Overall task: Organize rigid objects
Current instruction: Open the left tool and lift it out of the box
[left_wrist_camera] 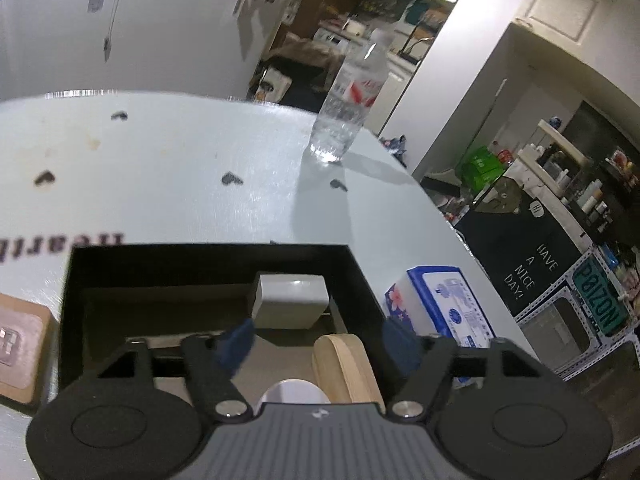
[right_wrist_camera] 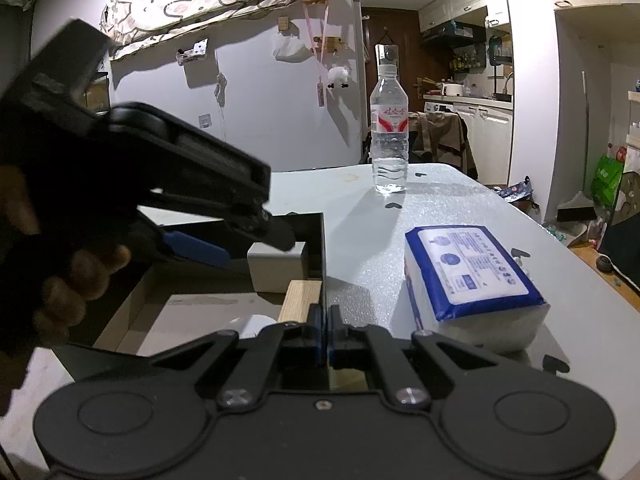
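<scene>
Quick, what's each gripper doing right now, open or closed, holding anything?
Left gripper: open, empty, above the grey rectangular block in the black open box.
Right gripper: shut on the black box's side wall.

Both wrist views close over black box (left_wrist_camera: 208, 264) (right_wrist_camera: 316, 240) — shared (bottle (left_wrist_camera: 352, 96) (right_wrist_camera: 389, 136) beyond)

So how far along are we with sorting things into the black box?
Already inside the black box: a grey block, a wooden piece and a white round item. In hand: the right gripper is shut on the box's wall, steadying it, while the left gripper hangs open over the box, holding nothing. Possibly left on the table: the tissue pack and water bottle.
</scene>
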`<action>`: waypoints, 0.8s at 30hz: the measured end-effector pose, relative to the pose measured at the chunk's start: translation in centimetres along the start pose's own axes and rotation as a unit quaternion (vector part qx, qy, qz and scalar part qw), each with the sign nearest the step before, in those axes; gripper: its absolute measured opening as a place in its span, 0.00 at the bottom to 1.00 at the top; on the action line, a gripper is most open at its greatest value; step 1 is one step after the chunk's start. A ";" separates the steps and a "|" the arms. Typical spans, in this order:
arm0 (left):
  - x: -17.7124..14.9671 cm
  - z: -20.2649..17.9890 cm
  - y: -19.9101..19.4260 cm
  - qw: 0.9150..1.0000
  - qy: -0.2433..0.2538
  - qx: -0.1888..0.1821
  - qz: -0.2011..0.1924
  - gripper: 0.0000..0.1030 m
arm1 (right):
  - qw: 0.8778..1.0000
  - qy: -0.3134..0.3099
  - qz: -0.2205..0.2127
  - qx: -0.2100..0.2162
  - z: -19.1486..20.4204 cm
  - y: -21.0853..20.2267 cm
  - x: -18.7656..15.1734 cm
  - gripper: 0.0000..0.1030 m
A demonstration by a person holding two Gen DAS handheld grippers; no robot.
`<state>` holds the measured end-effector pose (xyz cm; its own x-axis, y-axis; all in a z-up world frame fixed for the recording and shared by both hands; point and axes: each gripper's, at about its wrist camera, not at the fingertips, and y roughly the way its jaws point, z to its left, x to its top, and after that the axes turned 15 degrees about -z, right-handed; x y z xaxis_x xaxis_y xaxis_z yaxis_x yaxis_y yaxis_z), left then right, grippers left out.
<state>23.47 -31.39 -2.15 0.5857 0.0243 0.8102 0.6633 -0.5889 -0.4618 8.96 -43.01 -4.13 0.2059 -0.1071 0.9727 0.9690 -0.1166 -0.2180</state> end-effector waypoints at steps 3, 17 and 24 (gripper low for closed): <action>0.0 -0.1 -1.5 1.000 0.018 -0.004 -0.017 0.85 | 1.000 0.001 0.001 -0.001 0.0 0.0 0.0 0.03; -1.3 0.7 -8.8 0.992 0.092 -0.016 -0.080 1.00 | 1.000 -0.001 0.009 0.001 0.1 0.3 0.3 0.03; -2.7 3.0 -12.4 0.982 0.125 0.008 -0.138 1.00 | 1.000 0.000 0.022 0.006 0.0 0.5 0.7 0.03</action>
<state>15.09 -21.77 0.30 0.2509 -0.0188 0.9678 0.7897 -0.5742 -0.2159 9.59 -43.18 -3.60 0.2493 -0.1114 0.9620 0.9603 -0.0999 -0.2605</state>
